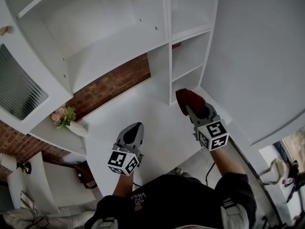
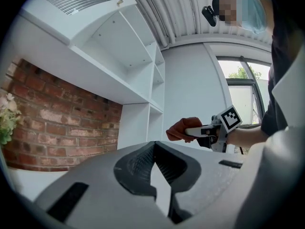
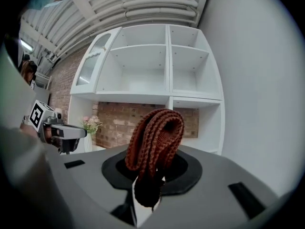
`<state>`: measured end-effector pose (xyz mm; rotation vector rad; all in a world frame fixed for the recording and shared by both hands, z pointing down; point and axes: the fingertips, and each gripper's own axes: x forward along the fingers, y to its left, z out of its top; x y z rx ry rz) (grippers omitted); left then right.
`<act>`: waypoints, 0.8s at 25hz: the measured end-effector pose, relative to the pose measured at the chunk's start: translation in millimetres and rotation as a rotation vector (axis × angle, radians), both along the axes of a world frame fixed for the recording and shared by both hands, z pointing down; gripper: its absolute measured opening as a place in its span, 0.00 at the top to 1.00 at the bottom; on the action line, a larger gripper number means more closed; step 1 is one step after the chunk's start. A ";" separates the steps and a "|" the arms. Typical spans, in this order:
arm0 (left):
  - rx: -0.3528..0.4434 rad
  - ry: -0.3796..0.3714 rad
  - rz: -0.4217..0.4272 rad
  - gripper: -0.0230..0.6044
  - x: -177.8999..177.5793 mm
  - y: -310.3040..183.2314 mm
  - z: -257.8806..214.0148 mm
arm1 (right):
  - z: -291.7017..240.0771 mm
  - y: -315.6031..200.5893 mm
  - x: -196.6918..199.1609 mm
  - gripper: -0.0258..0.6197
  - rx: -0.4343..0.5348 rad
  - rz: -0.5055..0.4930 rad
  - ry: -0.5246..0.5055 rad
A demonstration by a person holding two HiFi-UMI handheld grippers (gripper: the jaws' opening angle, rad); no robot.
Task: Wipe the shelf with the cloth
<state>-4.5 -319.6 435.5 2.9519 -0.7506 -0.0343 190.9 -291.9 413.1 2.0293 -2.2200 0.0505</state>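
A rust-brown knitted cloth (image 3: 156,137) is folded and sticks up from my right gripper (image 3: 152,168), which is shut on it. From the head view the cloth (image 1: 188,98) hangs over the white desk just in front of the lower right compartments of the white shelf unit (image 1: 188,51). My right gripper (image 1: 193,109) sits behind it. My left gripper (image 1: 137,127) hovers over the desk to the left, jaws together and nothing between them. The left gripper view shows its closed tips (image 2: 153,147) and, beyond them, the cloth (image 2: 181,128) in the right gripper.
A brick wall (image 1: 114,82) backs the white desk (image 1: 157,128). At the desk's left end stands a white vase of flowers (image 1: 64,116). A ribbed-glass cabinet door (image 1: 16,87) is at upper left. A plain white wall (image 1: 257,56) closes the right side.
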 end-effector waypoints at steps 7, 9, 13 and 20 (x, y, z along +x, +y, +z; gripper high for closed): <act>-0.040 -0.021 -0.001 0.95 7.4 9.7 24.9 | 48.8 16.9 -7.5 0.81 -0.014 0.057 -0.129; -0.049 -0.020 -0.006 0.95 7.7 13.0 32.3 | 59.7 21.7 -10.2 0.82 -0.022 0.067 -0.146; -0.070 -0.044 -0.022 0.95 0.7 17.4 54.6 | 79.2 29.1 -19.4 0.82 -0.044 0.069 -0.163; -0.099 -0.077 -0.073 0.95 -14.2 18.4 80.1 | 118.1 38.5 -21.1 0.82 -0.118 0.091 -0.214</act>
